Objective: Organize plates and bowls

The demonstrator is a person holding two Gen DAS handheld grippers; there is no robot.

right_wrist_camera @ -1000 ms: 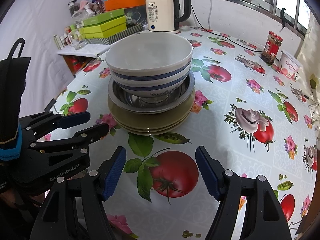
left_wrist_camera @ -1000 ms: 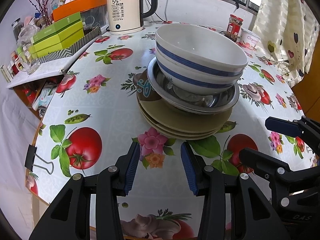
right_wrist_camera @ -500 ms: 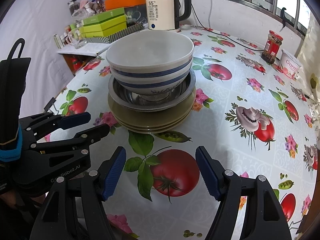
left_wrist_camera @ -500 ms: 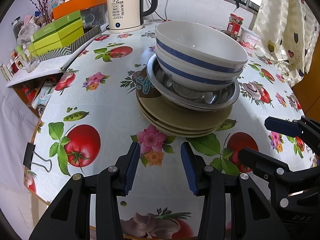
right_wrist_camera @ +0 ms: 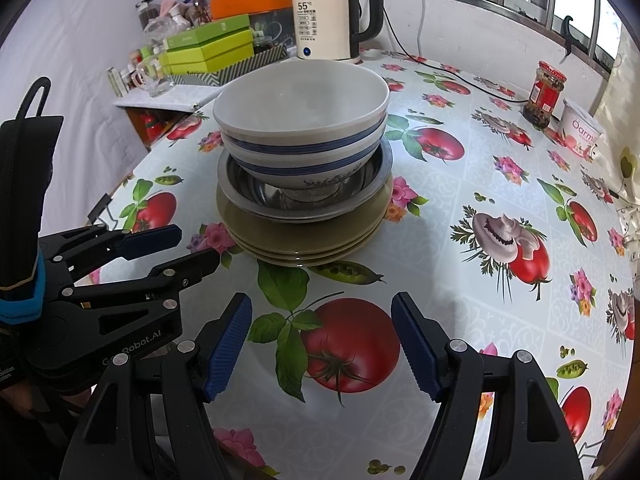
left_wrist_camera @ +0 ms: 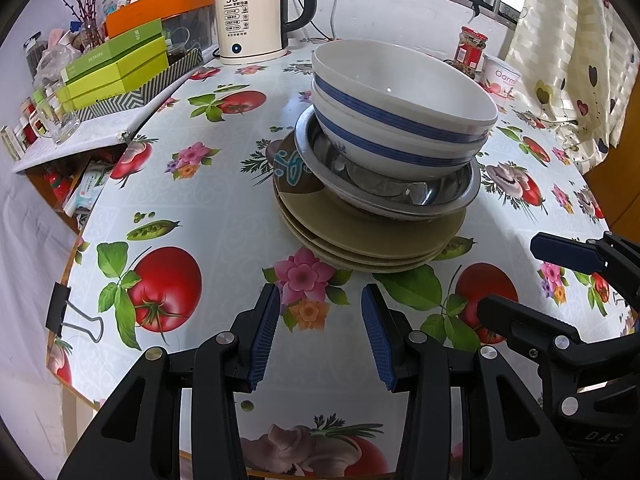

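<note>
On the table (left_wrist_camera: 224,216), two white bowls (left_wrist_camera: 400,120) with blue bands sit nested in a steel bowl (left_wrist_camera: 440,200), which rests on stacked olive plates (left_wrist_camera: 360,240). The left gripper (left_wrist_camera: 320,334) and right gripper (right_wrist_camera: 322,344) hover near the stack, short of it, each with jaws apart and nothing between them.

Two blue-striped bowls (right_wrist_camera: 304,136), one steel bowl (right_wrist_camera: 304,200), three olive plates (right_wrist_camera: 304,244) in one stack. One kettle (right_wrist_camera: 324,28), one jar (right_wrist_camera: 545,94), one yogurt tub (right_wrist_camera: 582,134). Two grippers (left_wrist_camera: 320,320) (right_wrist_camera: 322,344).
</note>
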